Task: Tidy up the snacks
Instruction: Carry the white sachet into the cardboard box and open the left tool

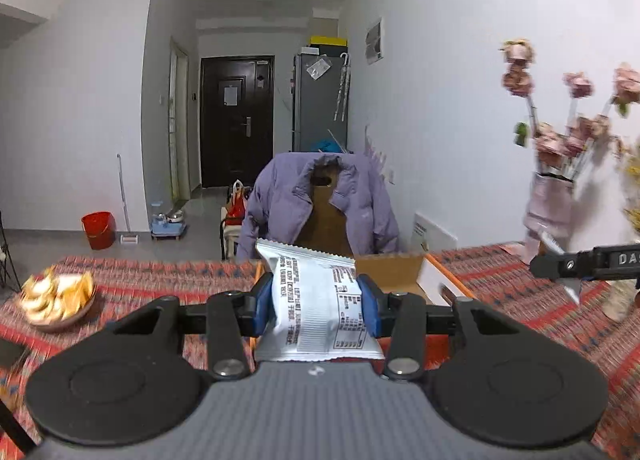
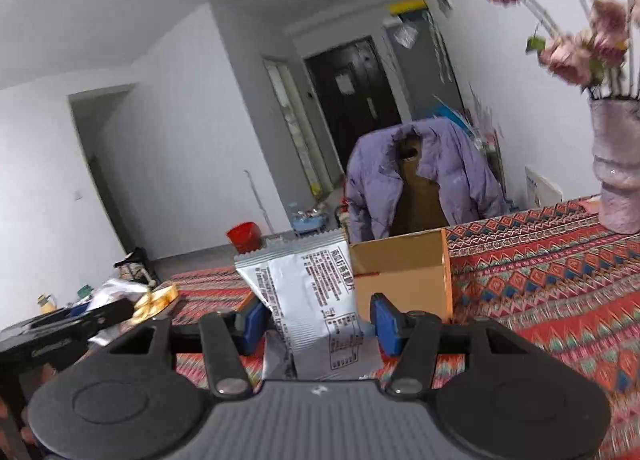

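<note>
Both claws are loaded — the left claw (image 1: 316, 302) clamps a silver snack packet (image 1: 316, 300) upright between its blue pads, and the right claw (image 2: 318, 324) carries a second snack packet (image 2: 308, 292), tilted, its pads hugging the lower half. Each packet hangs above the patterned worktop (image 2: 560, 280), just short of the open cardboard box (image 2: 404, 272) — likely lined up for dropping in, while the bowl of snacks (image 1: 58, 298) sits well left of the box.

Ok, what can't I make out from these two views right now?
- Box interior: both views, hidden by its walls and the packets.
- Right fingers' contact: right view, a gap shows beside the packet.
- Plate contents: left view, blurred.
</note>
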Demonstrator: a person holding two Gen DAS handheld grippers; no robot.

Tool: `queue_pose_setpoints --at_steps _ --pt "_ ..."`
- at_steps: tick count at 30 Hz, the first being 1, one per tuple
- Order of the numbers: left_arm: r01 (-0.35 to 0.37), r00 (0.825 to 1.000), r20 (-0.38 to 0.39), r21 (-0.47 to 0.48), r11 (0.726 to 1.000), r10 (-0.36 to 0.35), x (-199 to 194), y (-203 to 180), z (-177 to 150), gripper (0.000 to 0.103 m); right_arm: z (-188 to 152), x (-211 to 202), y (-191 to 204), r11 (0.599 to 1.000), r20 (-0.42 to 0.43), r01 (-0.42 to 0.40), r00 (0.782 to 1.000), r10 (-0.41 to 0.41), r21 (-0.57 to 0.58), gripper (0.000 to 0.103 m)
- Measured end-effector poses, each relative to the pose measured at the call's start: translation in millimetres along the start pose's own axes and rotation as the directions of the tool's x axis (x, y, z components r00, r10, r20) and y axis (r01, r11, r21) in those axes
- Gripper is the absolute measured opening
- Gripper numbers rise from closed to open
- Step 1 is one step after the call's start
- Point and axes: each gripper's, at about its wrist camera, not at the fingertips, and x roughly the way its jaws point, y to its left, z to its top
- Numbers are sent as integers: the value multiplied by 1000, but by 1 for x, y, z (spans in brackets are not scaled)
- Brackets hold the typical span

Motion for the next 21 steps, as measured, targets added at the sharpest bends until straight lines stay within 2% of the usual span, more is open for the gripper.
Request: queue_pose_setpoints --at_steps 3,7,10,13,15,17,18,19,20,21 --pt "-11 999 -34 -4 1000 11 68 12 19 45 29 63 -21 1000 -62 28 998 -27 13 54" --pt "-28 990 -137 -29 999 23 169 27 28 45 53 165 -49 991 -158 130 979 -132 -25 55" --pt "-65 978 -201 -17 998 60 238 33 21 45 54 233 -61 965 -211 235 943 -256 -118 55" --pt "-66 961 -271 -17 998 59 293 38 2 45 46 284 -65 910 -230 325 894 -385 -258 55" --pt "-93 948 -307 -5 996 87 318 39 -13 46 39 308 -67 874 -241 364 861 -448 -323 55" --pt "-92 928 -363 -2 996 84 333 43 -22 47 36 323 -65 853 -255 361 845 -470 -376 55" --pt "-70 921 -385 -24 997 56 336 45 -20 55 34 328 -60 841 -267 352 836 -480 -410 60" --pt "-38 932 -363 -55 998 15 334 49 -18 63 33 330 -54 830 -263 345 834 -485 -438 73" --pt "-42 942 -335 -55 998 21 330 48 -17 73 31 331 -50 819 -249 344 835 -490 -460 78" --pt "-68 949 -311 -29 997 56 328 47 -16 73 30 333 -47 811 -248 339 833 -494 -477 81"
